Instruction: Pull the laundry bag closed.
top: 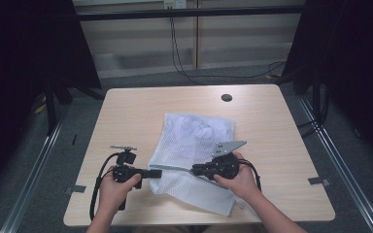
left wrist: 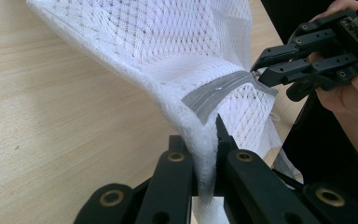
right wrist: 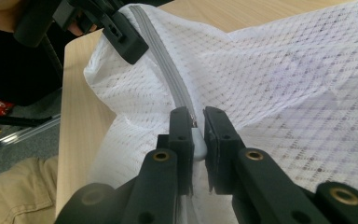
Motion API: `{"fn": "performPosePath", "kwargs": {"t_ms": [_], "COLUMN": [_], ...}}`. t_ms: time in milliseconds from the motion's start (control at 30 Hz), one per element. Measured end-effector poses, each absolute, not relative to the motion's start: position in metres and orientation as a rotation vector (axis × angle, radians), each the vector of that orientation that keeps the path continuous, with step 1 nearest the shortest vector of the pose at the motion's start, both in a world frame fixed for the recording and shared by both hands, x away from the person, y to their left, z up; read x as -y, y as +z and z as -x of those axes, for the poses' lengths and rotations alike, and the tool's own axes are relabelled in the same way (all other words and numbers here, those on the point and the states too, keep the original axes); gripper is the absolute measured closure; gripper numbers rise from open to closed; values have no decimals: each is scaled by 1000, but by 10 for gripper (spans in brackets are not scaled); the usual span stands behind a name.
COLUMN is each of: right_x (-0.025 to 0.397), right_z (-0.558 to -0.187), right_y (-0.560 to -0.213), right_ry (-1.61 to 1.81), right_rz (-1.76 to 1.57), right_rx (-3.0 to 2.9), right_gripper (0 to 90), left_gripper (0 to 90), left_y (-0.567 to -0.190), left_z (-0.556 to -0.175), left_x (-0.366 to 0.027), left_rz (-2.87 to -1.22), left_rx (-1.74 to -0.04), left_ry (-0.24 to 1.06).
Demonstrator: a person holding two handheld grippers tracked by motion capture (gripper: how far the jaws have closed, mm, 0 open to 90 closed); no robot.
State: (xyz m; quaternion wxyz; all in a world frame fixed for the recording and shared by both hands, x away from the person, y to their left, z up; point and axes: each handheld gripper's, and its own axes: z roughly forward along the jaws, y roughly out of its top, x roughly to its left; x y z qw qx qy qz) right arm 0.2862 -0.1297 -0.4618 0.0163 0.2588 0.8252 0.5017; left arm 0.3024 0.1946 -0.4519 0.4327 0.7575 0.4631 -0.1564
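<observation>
A white mesh bag (top: 194,133) lies on the wooden table (top: 126,111), its near edge lifted. A grey zipper (top: 175,168) runs along that edge between my two grippers. My left gripper (top: 158,173) is shut on the bag's edge at the zipper's end; in the left gripper view the mesh (left wrist: 168,37) is bunched between the jaws of the left gripper (left wrist: 207,140). My right gripper (top: 194,170) is shut on the grey zipper pull (right wrist: 198,142), which sits between the jaws of the right gripper (right wrist: 196,116). The zipper (right wrist: 165,65) stretches taut from there to the left gripper (right wrist: 121,37).
A round black cable hole (top: 227,97) sits near the table's far edge. Bare tabletop lies left and right of the bag. Cables (top: 184,68) trail on the floor beyond the table, and metal rails (top: 340,165) run along both sides.
</observation>
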Motion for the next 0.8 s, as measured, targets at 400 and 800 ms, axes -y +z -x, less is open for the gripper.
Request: {"fn": "performPosePath", "kwargs": {"t_ms": [400,800], "right_x": [132,134], "right_z": [-288,-286], "right_y": [-463,-461], "right_ry": [1566,1561], "right_rz": [-808,-794], "right_rx": [-2566,-2575], "right_gripper": [820,820], "left_gripper": [900,900], "left_y": [-452,-452], "left_z": [-302,-302], "left_x": [-197,-198], "left_rz": [-1889,-1886], "left_rx": [-1163,-1166], "left_ry": [-390,-380]}}
